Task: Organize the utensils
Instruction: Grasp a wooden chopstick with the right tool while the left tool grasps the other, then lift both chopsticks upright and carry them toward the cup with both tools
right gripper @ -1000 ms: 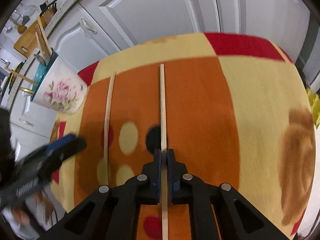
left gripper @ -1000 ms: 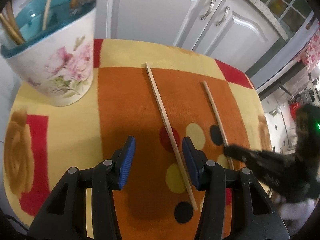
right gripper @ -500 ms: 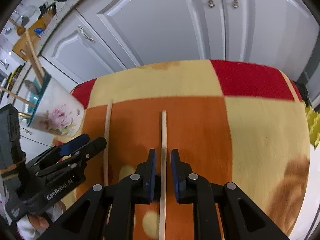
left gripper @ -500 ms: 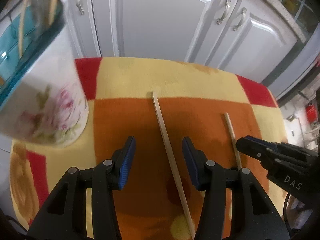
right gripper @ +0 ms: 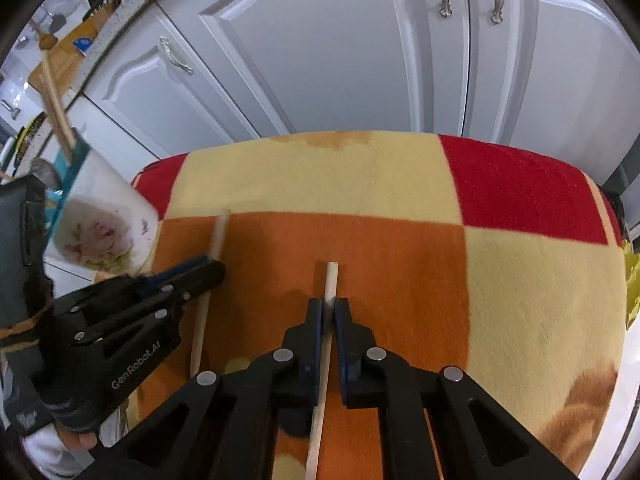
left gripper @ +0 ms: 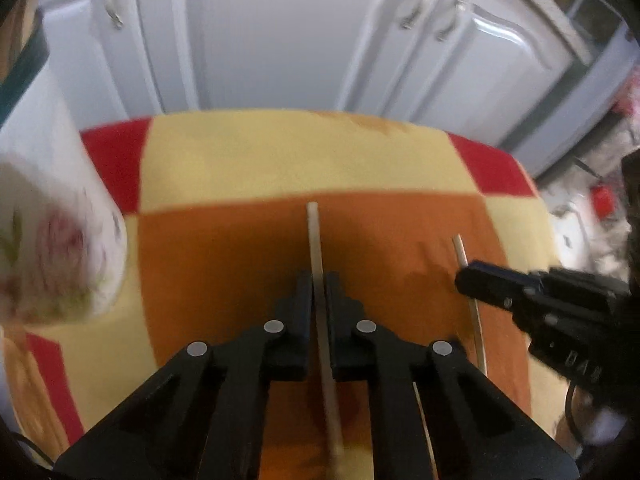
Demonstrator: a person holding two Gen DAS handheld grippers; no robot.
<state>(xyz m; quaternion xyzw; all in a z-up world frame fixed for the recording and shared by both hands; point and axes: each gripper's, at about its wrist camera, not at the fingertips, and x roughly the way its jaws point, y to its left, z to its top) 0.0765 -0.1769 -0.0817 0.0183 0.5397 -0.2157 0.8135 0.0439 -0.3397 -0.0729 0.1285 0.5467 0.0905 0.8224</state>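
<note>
Two wooden chopsticks lie on an orange, yellow and red patterned cloth (left gripper: pixel 224 264). My left gripper (left gripper: pixel 318 278) is shut on the left chopstick (left gripper: pixel 313 232), whose tip sticks out ahead of the jaws. My right gripper (right gripper: pixel 327 304) is shut on the right chopstick (right gripper: pixel 330 280). Each gripper shows in the other view: the right gripper (left gripper: pixel 464 278) around its chopstick (left gripper: pixel 459 248), the left gripper (right gripper: pixel 212 270) around its chopstick (right gripper: pixel 218 236). A floral utensil holder (left gripper: pixel 52 248) with a teal inside stands at the left; it also shows in the right wrist view (right gripper: pixel 100 232).
White cabinet doors (right gripper: pixel 340 52) stand close behind the table. The holder holds wooden utensils (right gripper: pixel 56 108). The cloth's far edge (right gripper: pixel 360 136) is just ahead of the chopstick tips. Kitchen clutter (left gripper: pixel 600 200) lies at the far right.
My left gripper closed from wide open onto the left chopstick. My right gripper loosened half a second ago, slid toward the chopstick's far tip and is shut on it again. Both views moved forward.
</note>
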